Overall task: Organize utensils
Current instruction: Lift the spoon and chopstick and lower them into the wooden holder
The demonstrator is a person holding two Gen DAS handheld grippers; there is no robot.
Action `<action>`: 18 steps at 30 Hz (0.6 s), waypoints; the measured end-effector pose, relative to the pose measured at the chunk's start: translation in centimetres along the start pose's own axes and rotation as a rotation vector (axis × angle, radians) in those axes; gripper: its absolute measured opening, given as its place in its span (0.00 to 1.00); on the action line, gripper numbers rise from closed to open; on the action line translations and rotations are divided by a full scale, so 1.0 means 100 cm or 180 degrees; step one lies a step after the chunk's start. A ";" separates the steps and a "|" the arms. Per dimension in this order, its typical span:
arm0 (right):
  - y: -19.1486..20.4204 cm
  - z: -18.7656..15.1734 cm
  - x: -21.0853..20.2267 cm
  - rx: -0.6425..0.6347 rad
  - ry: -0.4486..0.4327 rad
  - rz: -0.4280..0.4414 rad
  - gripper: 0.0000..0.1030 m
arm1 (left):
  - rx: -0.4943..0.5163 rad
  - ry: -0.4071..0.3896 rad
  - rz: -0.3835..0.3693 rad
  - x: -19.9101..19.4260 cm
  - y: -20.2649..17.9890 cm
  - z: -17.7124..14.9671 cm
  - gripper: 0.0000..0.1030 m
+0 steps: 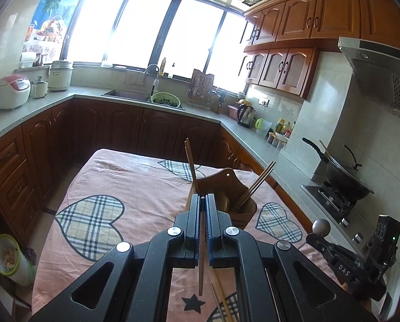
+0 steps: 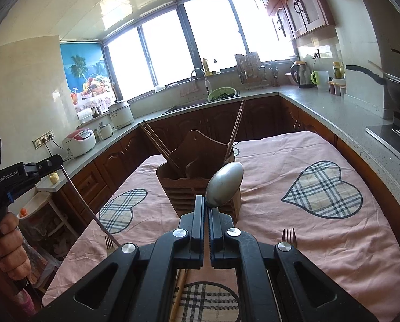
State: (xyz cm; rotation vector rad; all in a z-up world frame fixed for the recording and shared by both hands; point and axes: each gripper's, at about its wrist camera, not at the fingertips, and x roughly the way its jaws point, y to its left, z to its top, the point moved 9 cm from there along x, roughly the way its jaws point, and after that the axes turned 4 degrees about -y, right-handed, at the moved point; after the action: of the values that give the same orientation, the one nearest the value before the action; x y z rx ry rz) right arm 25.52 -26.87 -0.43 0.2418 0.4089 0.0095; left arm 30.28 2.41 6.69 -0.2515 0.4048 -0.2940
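A wooden utensil holder stands on the pink cloth, with chopsticks leaning out of its left part and another pair out of its right. My right gripper is shut on a metal spoon, whose bowl sticks up just in front of the holder. My left gripper is shut on a brown chopstick that hangs back under the jaws. It hovers near the holder. In the right wrist view the left gripper sits at the far left, the chopstick slanting down from it.
Two forks lie on the cloth near me, and loose chopsticks lie under the grippers. Counters run around the table, with a wok on the stove at the right. A hand holds the left gripper's grip.
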 end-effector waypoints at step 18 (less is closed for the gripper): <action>-0.014 0.068 0.025 -0.0052 -0.0406 -0.0129 0.02 | -0.0149 -0.0514 -0.0122 0.044 0.004 0.066 0.02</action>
State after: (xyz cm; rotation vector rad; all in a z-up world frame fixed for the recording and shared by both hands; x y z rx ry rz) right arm 30.44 -29.64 4.27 0.2167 0.2865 -0.0420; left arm 36.98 2.58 10.92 -0.3268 0.2476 -0.2996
